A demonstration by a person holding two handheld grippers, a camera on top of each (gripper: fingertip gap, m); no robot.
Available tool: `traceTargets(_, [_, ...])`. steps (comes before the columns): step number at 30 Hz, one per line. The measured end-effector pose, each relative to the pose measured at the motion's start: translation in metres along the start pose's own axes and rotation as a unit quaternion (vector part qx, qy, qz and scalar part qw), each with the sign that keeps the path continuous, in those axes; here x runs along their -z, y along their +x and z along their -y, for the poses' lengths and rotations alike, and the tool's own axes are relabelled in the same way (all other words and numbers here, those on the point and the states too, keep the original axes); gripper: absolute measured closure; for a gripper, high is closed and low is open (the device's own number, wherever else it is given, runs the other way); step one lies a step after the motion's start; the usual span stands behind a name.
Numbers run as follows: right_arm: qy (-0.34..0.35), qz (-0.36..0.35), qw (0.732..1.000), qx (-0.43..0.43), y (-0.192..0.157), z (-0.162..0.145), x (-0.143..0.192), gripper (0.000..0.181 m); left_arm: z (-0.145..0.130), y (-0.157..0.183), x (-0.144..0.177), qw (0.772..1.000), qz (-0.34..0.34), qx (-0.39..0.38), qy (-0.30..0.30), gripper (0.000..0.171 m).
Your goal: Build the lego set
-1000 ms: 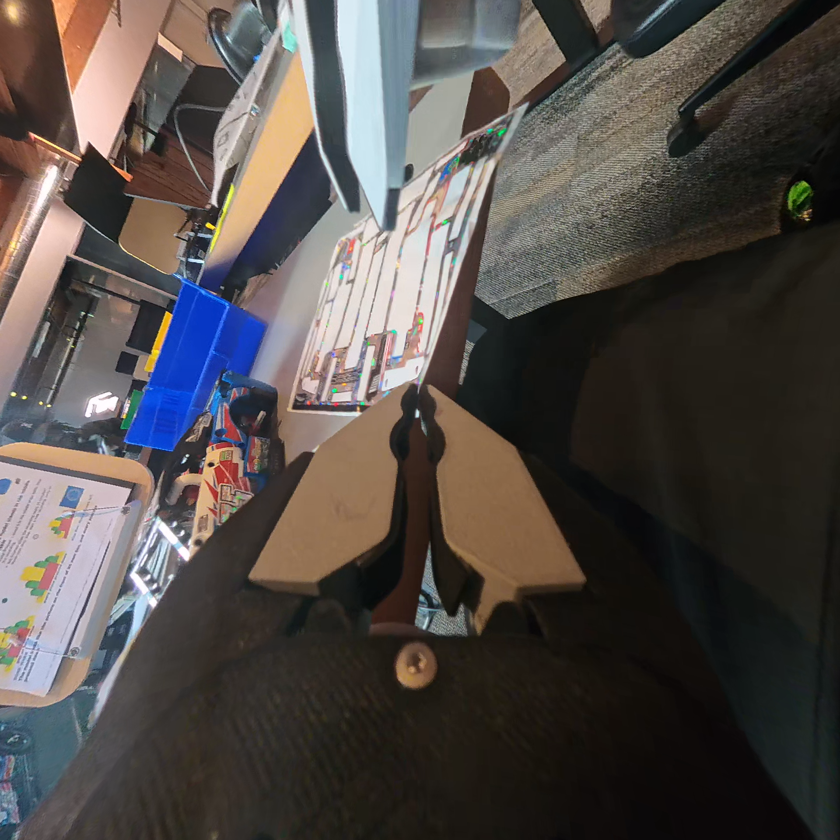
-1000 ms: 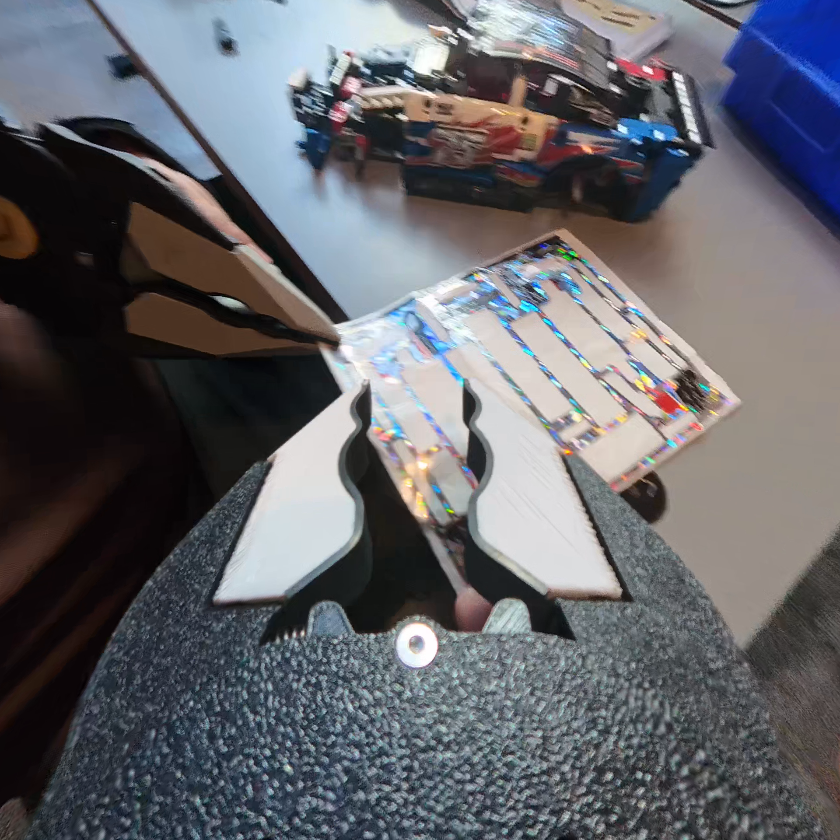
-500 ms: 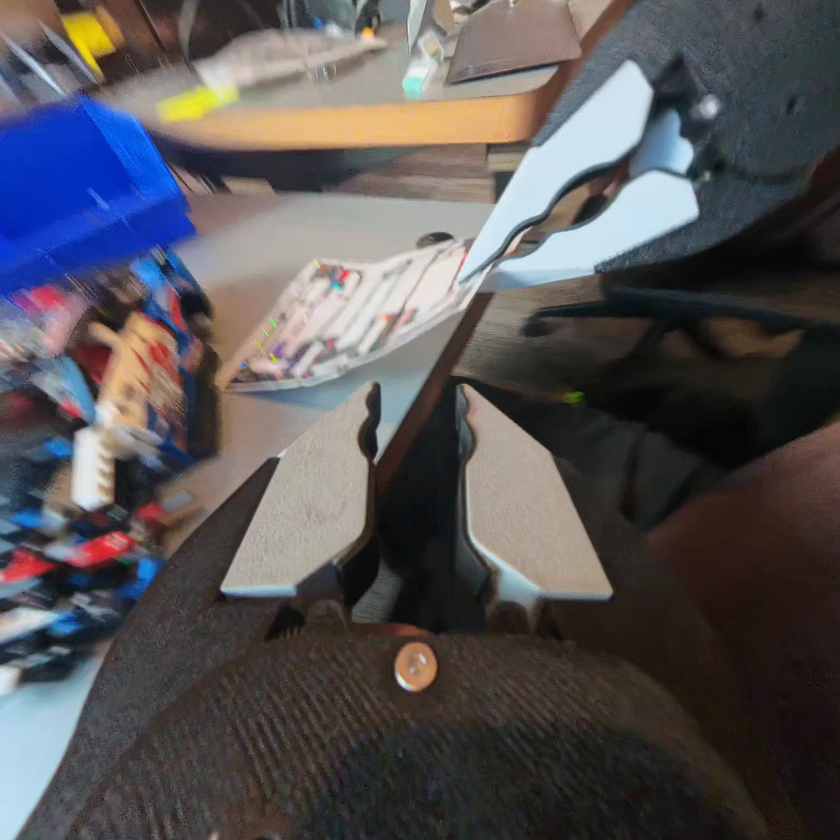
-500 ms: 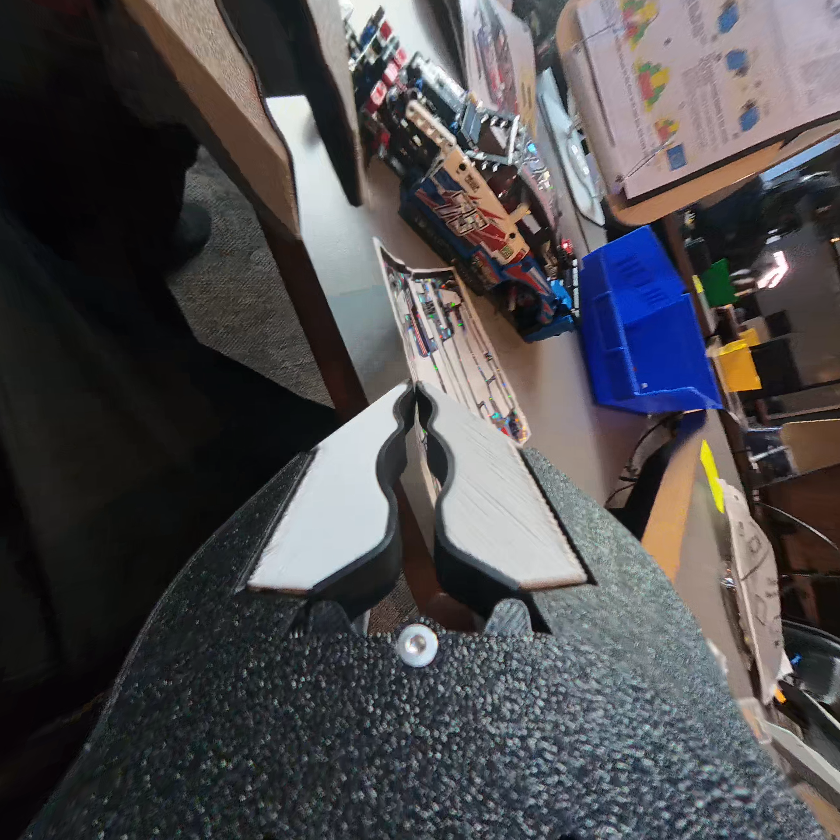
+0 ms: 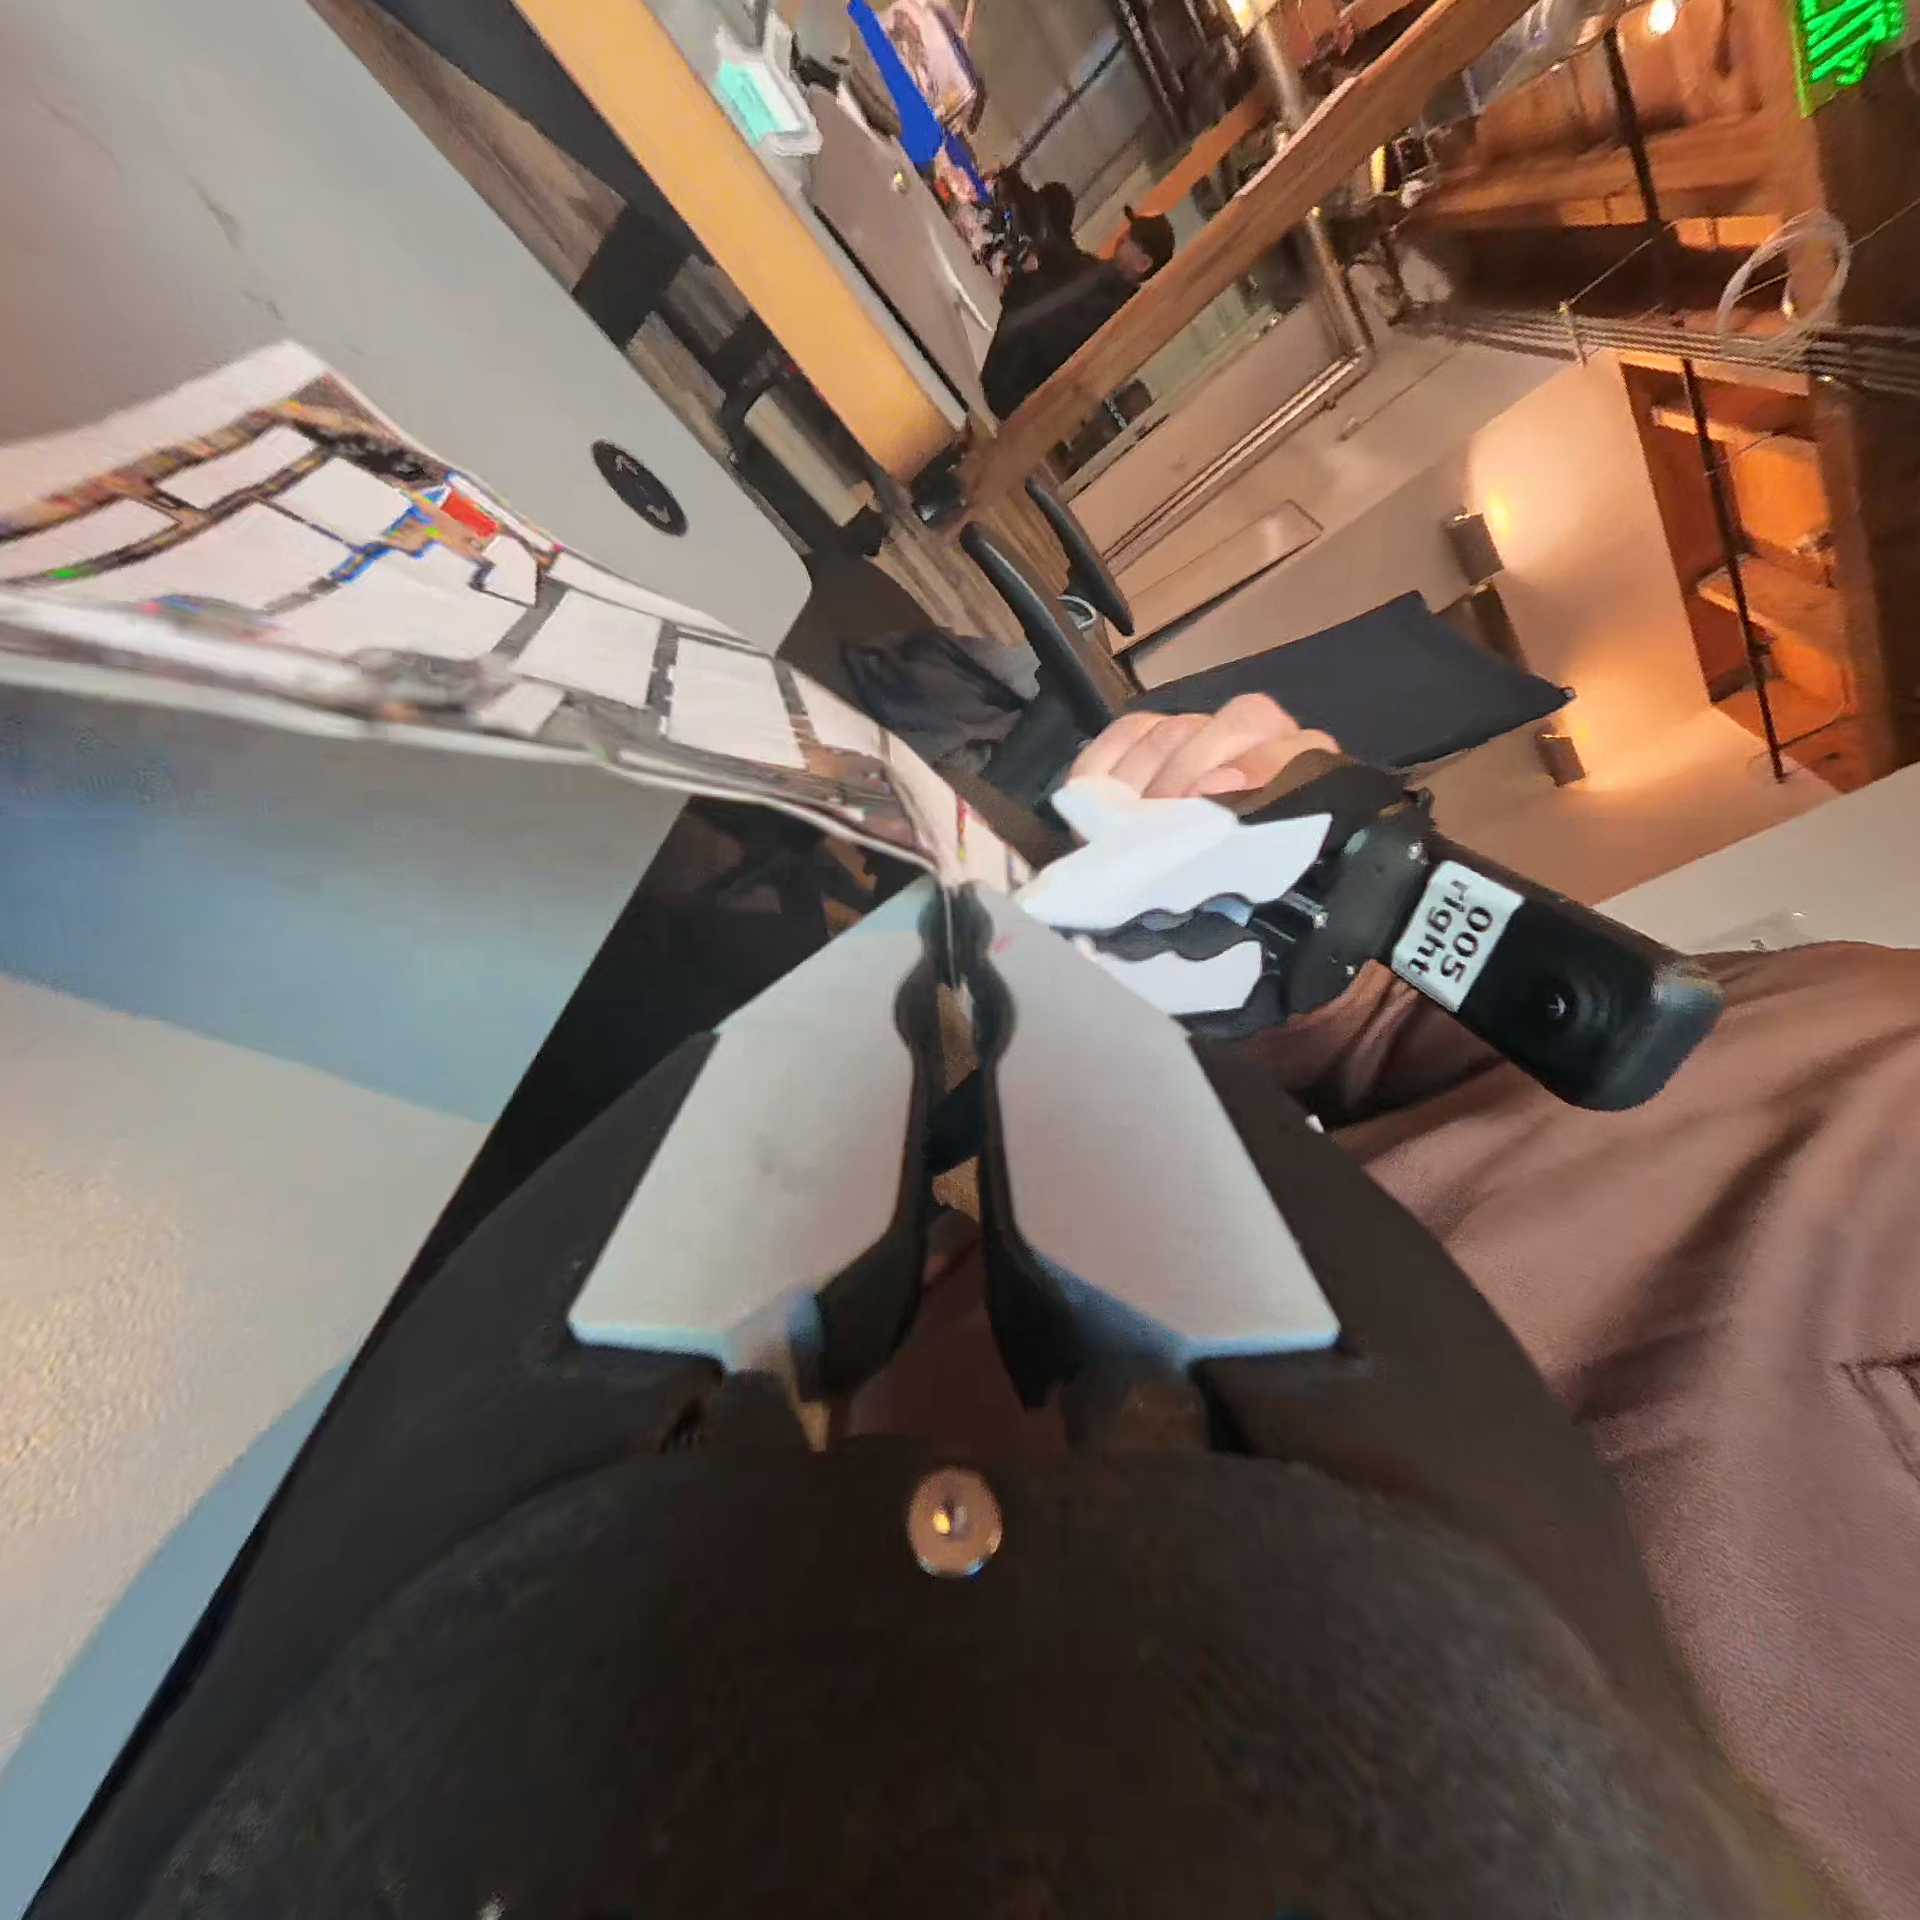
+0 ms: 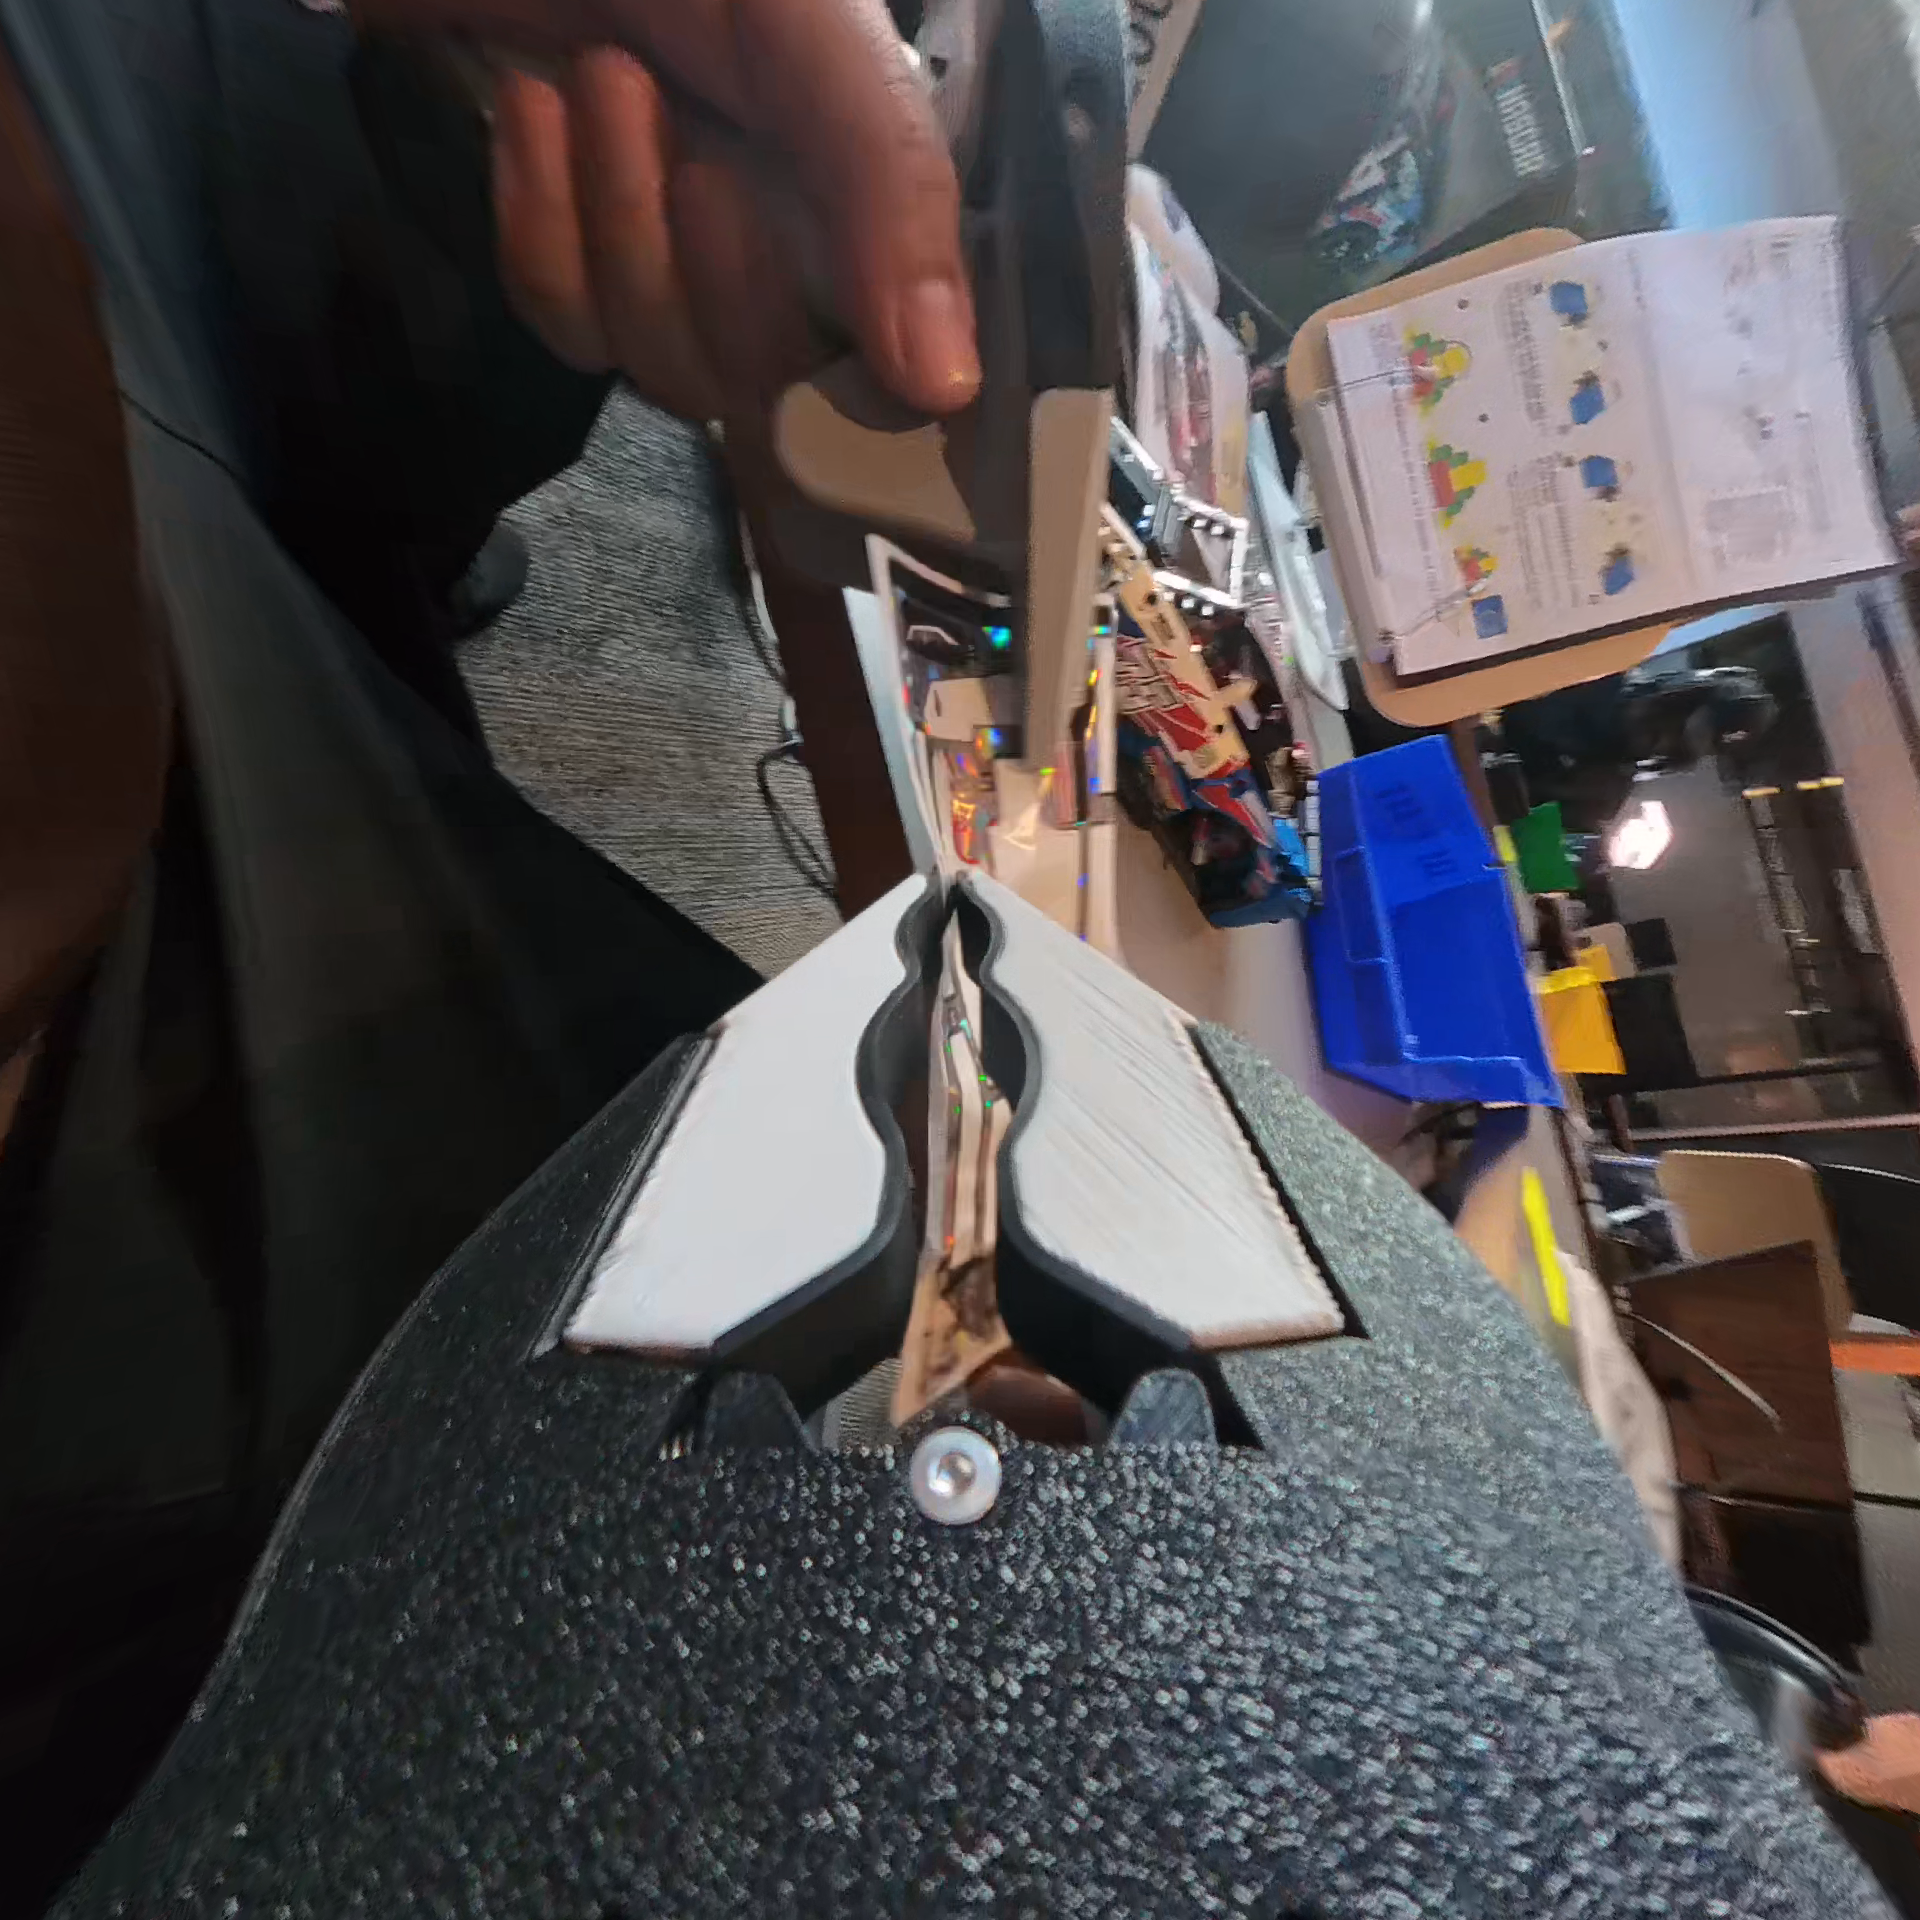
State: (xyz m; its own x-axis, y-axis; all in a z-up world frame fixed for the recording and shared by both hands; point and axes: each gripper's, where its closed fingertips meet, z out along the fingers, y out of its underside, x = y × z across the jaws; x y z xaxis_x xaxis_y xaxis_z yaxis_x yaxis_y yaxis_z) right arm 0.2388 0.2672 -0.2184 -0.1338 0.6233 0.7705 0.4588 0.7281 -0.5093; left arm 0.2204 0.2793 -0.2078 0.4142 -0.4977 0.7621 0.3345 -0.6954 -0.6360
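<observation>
A shiny sticker sheet point(image 5: 582, 644) is held off the grey table's point(image 5: 208, 935) edge by both grippers. My left gripper point(image 5: 951, 902) is shut on the sheet's near edge. My right gripper point(image 6: 948, 885) is shut on the same sheet point(image 6: 961, 1164), which runs between its fingers. In the left wrist view the right gripper point(image 5: 1049, 914) sits just right of my fingertips, held by a hand. In the right wrist view the left gripper point(image 6: 1039, 743) comes down from above onto the sheet. The blue, red and white lego car point(image 6: 1184, 748) stands on the table behind it.
A blue bin point(image 6: 1423, 935) stands beyond the car. A clipboard with a printed building guide point(image 6: 1610, 447) stands upright at the back. The carpeted floor point(image 6: 644, 665) and the person's lap lie below the table edge. Office chairs point(image 5: 1049, 613) and another desk stand farther off. My left and right fingertips are right by each other.
My left gripper, open half a second ago, has shut on the sheet's edge. Both views have swung round, and the sheet is now held by both grippers close together.
</observation>
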Motion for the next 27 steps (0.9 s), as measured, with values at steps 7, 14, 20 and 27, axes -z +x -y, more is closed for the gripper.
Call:
traceTargets(7, [0.078, 0.156, 0.968, -0.178, 0.000, 0.018, 0.012, 0.158, -0.013, 0.007, 0.009, 0.978, 0.033, -0.133, -0.155, 0.171])
traceTargets(14, [0.131, 0.340, 0.911, -0.191, 0.034, 0.066, 0.031, 0.135, -0.006, 0.001, 0.029, 0.872, 0.096, -0.308, -0.368, 0.171])
traceTargets(20, [0.134, 0.279, 0.927, -0.210, 0.073, 0.073, -0.001, 0.121, -0.013, 0.012, 0.037, 0.802, 0.089, -0.382, -0.450, 0.171])
traceTargets(27, [0.070, 0.349, 0.912, -0.204, 0.040, 0.059, -0.020, 0.163, -0.009, 0.017, 0.045, 0.772, 0.123, -0.428, -0.453, 0.171])
